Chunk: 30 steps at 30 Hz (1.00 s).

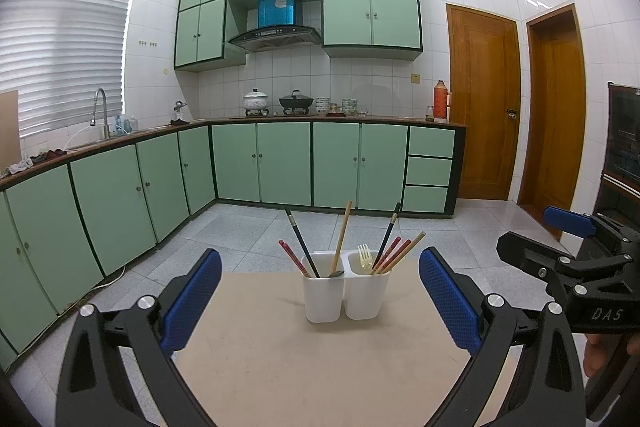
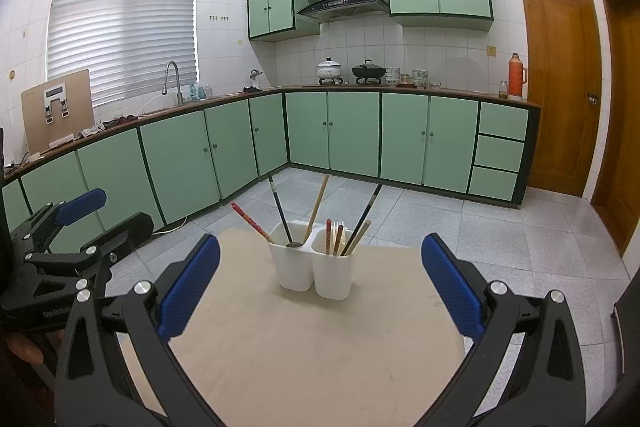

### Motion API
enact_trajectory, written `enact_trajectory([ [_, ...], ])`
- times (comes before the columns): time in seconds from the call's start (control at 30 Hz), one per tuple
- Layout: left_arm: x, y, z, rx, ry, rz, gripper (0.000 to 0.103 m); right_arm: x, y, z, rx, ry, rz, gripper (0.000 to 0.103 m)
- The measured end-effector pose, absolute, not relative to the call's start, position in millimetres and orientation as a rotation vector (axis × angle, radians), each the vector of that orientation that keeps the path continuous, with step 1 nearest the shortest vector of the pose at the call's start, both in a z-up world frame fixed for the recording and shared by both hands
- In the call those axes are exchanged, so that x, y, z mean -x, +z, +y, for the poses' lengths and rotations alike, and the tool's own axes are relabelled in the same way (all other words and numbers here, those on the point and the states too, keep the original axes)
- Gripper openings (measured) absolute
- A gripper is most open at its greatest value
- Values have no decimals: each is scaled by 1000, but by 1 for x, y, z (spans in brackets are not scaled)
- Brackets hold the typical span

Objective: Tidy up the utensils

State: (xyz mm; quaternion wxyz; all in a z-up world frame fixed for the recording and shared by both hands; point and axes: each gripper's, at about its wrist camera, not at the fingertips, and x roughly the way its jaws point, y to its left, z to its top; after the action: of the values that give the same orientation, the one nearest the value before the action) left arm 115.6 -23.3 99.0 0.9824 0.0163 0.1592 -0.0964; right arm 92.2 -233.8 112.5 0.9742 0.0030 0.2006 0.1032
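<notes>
Standing near the far edge of the table (image 1: pixel 280 367), the white utensil holder (image 1: pixel 345 291) carries chopsticks (image 1: pixel 394 254) and a fork (image 1: pixel 365 257); left gripper (image 1: pixel 320 301) and right gripper (image 2: pixel 320 287) hover before it, fingers spread, empty.

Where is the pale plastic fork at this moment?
The fork stands tines-up in the right compartment of the white holder, beside the red chopsticks, in both wrist views.

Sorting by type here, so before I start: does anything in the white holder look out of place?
Yes. The holder is mixed: a spoon shares the left cup with chopsticks, a fork shares the right cup with more. Nothing looks spilled or damaged.
</notes>
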Motion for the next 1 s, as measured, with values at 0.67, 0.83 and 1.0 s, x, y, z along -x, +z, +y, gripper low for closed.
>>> enact_trajectory([
  [0.67,-116,98,-23,-31,-193,323,97,-92,113,-233,-4,209,405,98],
  [0.83,-116,98,-23,-32,-194,323,97,-92,111,-231,-1,210,407,98],
  [1.0,-116,99,-23,-31,-193,323,97,-92,110,-232,-1,213,407,98],
])
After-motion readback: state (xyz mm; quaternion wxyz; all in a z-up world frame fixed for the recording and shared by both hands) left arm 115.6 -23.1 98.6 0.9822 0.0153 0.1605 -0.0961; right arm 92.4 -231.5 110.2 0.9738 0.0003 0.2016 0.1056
